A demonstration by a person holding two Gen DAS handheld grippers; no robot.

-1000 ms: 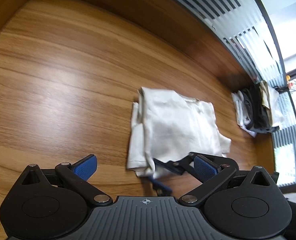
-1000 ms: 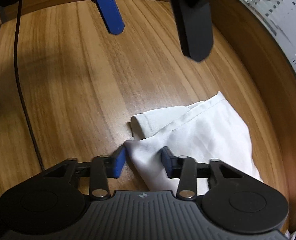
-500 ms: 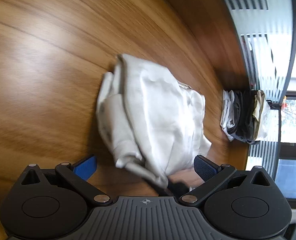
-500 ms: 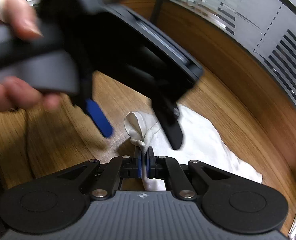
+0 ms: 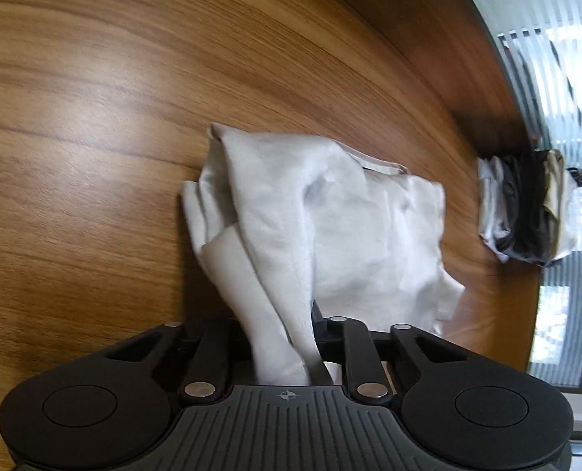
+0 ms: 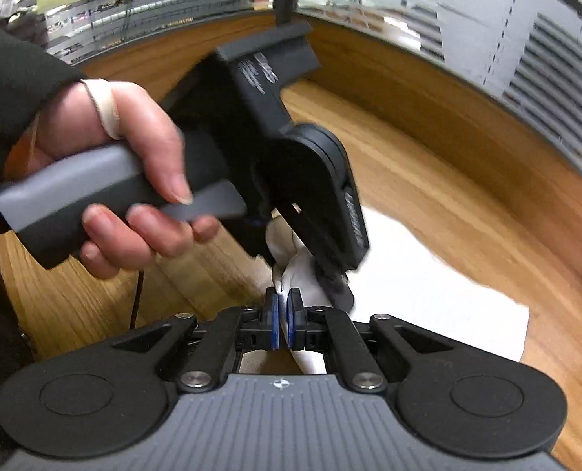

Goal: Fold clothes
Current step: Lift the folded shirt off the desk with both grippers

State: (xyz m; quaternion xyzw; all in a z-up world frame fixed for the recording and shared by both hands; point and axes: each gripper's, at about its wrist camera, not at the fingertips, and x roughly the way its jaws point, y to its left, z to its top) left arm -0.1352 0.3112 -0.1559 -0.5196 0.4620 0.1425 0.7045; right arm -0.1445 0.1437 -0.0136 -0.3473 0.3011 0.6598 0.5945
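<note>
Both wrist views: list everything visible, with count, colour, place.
white garment: 1, white, crumpled mid-table, near edge pulled up into both grippers
clothes pile: 1, white, black and beige, far right edge of table
table: 1, brown wood grain, under everything
cable: 1, dark, on the table at left
striped glass wall: 1, grey-white, behind table
left gripper: 1, black, jaws closing with cloth between them
right gripper: 1, black with blue pads, shut on cloth
left hand: 1, dark sleeve, gripping the left gripper's handle
</note>
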